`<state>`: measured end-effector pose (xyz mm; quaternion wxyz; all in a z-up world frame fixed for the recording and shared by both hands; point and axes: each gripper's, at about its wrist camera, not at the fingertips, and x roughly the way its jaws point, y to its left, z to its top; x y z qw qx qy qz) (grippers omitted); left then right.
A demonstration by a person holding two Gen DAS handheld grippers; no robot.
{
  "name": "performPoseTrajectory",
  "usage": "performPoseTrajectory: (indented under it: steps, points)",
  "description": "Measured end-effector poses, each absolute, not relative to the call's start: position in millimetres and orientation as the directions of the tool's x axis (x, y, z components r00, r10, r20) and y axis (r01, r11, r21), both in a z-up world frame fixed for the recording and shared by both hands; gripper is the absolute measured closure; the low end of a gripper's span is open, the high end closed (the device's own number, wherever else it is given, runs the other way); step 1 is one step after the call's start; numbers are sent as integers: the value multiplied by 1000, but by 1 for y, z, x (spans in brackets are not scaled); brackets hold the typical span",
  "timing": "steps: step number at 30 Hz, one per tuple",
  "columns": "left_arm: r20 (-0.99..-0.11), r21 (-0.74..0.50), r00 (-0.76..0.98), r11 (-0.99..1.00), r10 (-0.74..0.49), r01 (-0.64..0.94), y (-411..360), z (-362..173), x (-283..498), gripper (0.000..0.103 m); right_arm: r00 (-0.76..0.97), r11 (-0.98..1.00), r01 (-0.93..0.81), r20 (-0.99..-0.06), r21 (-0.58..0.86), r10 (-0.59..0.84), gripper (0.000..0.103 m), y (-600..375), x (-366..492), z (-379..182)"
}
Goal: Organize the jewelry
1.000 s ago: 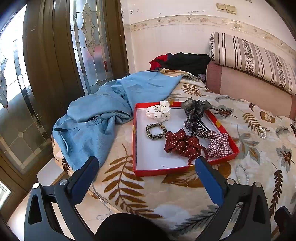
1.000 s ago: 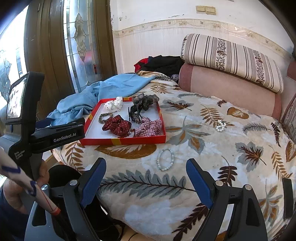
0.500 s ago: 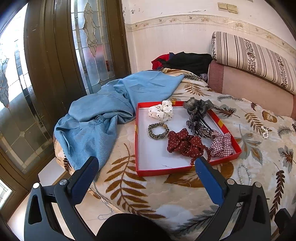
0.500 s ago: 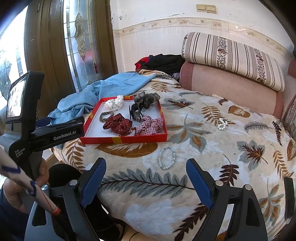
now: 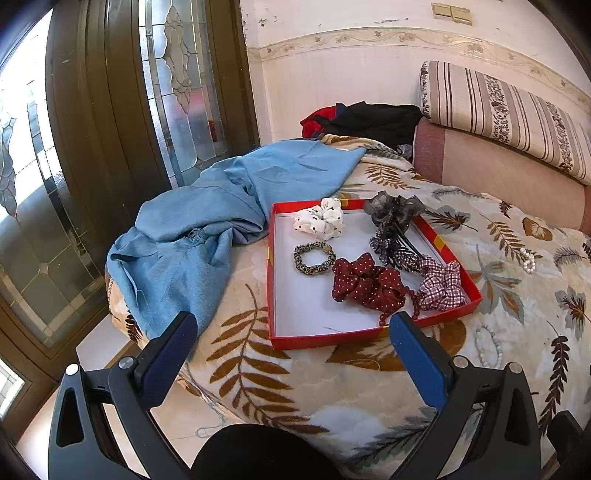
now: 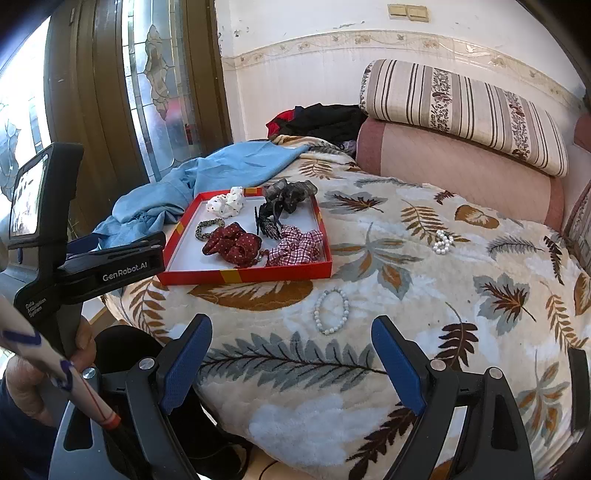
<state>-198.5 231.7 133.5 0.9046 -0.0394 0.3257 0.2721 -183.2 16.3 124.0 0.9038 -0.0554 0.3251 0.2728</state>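
On the plush leaf-print blanket point(image 6: 424, 295), a beaded bracelet point(image 6: 331, 311) ring — both tongs point(image 5: 293, 354) point(image 6: 291, 354) gape empty.

Pretty sunny room. The bed point(image 6: 424, 295) is the main thing, covered in a cream blanket with a leaf print. Behind the bed there's a white wall point(image 6: 314, 70) with a floral border strip and a beige switch plate point(image 6: 408, 12) up high. A striped bolster point(image 6: 461, 107) sits on a pink cushion point(image 6: 461, 166) at the bed's far edge. Left of the bed, a dark wood door point(image 5: 92, 129) with leaded glass panes lets daylight in. Pale floor point(image 5: 110, 339) beside the bed.
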Motion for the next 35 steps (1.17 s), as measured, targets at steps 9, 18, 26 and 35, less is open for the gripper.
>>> performPoseTrajectory:
  steps: [9, 18, 26, 35]
  points:
    - [-613, 109, 640, 851, 464, -513, 229, 133, -197, 0, 637, 847, -526, -622, 80, 455, 12, 15, -182, 122]
    - [-611, 112, 638, 848, 469, -518, 229, 132, -197, 0, 637, 846, -527, -622, 81, 456, 12, 14, -181, 123]
    - [-614, 108, 642, 854, 460, -508, 230, 131, -197, 0, 637, 847, -525, -623, 82, 454, 12, 14, -181, 122]
    - [-607, 73, 681, 882, 409, -465, 227, 136, -199, 0, 646, 861, -500, -621, 94, 444, 12, 9, -177, 122]
